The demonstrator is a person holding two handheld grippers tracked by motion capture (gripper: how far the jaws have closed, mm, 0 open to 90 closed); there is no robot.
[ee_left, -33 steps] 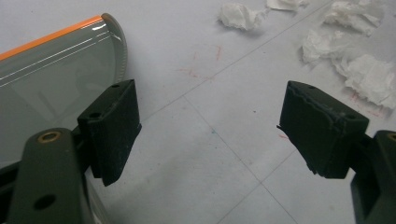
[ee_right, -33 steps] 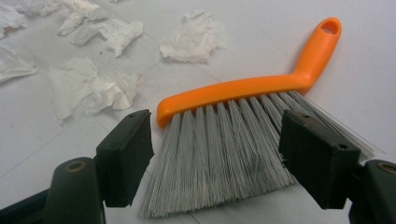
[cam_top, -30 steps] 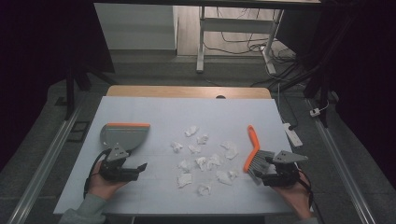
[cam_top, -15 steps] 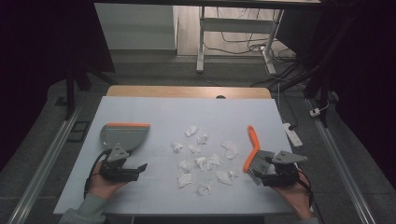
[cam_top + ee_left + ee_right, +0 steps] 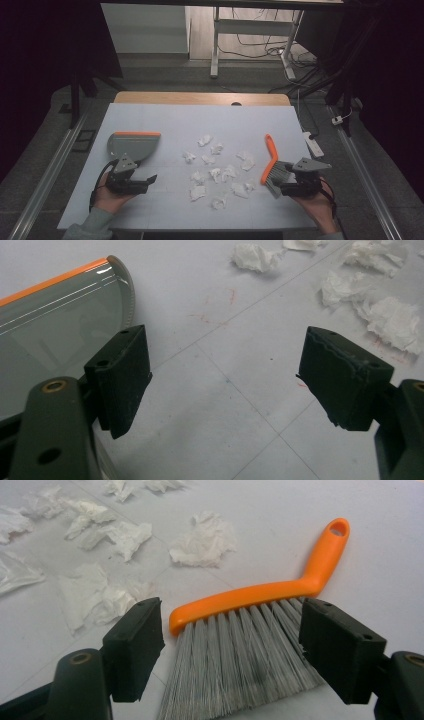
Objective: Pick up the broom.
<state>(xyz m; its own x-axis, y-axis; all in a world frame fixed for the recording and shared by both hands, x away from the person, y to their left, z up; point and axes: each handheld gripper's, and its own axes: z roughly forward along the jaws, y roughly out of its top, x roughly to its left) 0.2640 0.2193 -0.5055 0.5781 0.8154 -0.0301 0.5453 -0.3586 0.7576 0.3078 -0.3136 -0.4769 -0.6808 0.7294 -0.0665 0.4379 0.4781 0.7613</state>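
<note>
The work in hand is a sweep-up: crumpled tissue scraps (image 5: 215,175) lie scattered in the middle of the white table (image 5: 165,120), with a hand brush (image 5: 272,165) just to their right and a grey dustpan (image 5: 132,145) with an orange edge well to their left. The right gripper (image 5: 230,640) has its jaws standing apart on either side of the brush's grey bristles (image 5: 235,665), the orange handle (image 5: 280,587) running away from the scraps beyond them; nothing is clamped yet. The left gripper (image 5: 222,380) is likewise spread wide over bare table, with the dustpan just beside its one jaw and the scraps off past the other. The risk on the right is the grip: closing here would pinch the soft bristles rather than the stiff orange spine, so the brush would likely sag, twist or slip out once it drags against the table. On the left, the jaws surround nothing, so closing now grabs air; and nudging the pan's curved wall sideways could slide it farther from the scraps. The tissue is light, so a quick or loose stroke may flick pieces off towards the table edge instead of gathering them.
</note>
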